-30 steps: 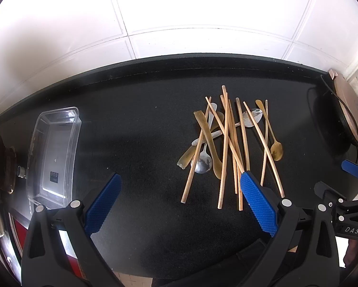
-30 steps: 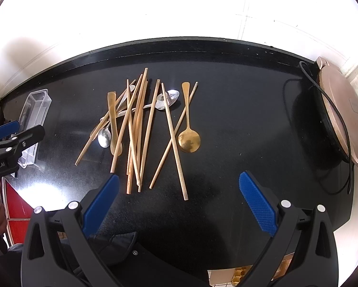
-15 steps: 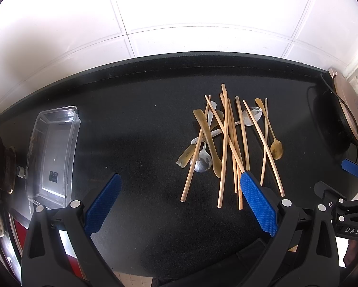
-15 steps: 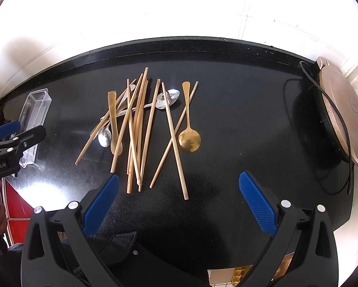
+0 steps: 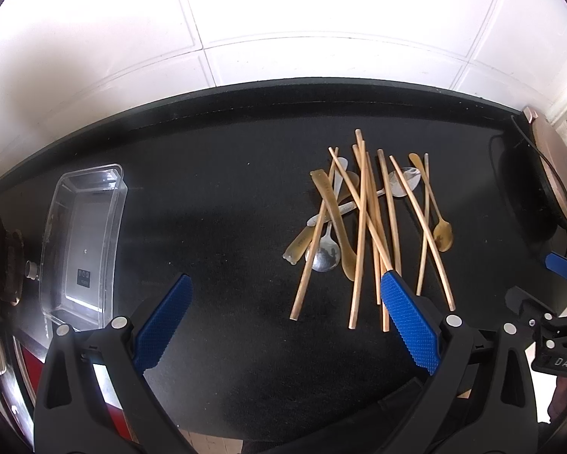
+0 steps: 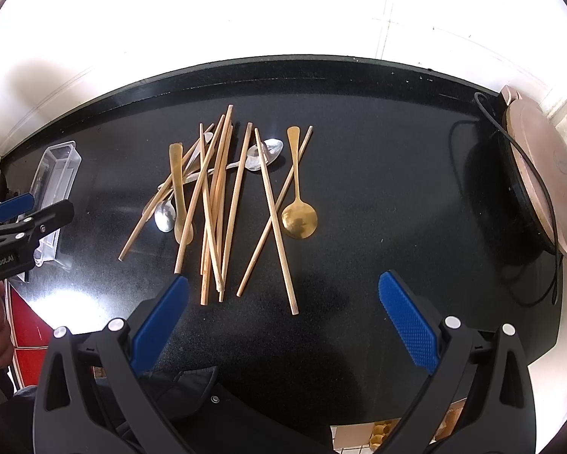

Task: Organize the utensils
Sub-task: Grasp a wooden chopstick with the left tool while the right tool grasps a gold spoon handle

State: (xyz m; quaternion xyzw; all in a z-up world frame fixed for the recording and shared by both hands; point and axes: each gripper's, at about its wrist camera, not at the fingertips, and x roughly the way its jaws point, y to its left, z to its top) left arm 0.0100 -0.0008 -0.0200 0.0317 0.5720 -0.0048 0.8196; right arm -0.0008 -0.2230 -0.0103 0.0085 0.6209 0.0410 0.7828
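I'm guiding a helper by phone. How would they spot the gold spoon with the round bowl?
On the black countertop lies a pile of wooden chopsticks and spoons. The round-bowled gold spoon sits at the pile's right edge, its bowl clear of the other spoons.

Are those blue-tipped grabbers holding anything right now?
No. The left gripper and the right gripper are both open and empty above the black counter.
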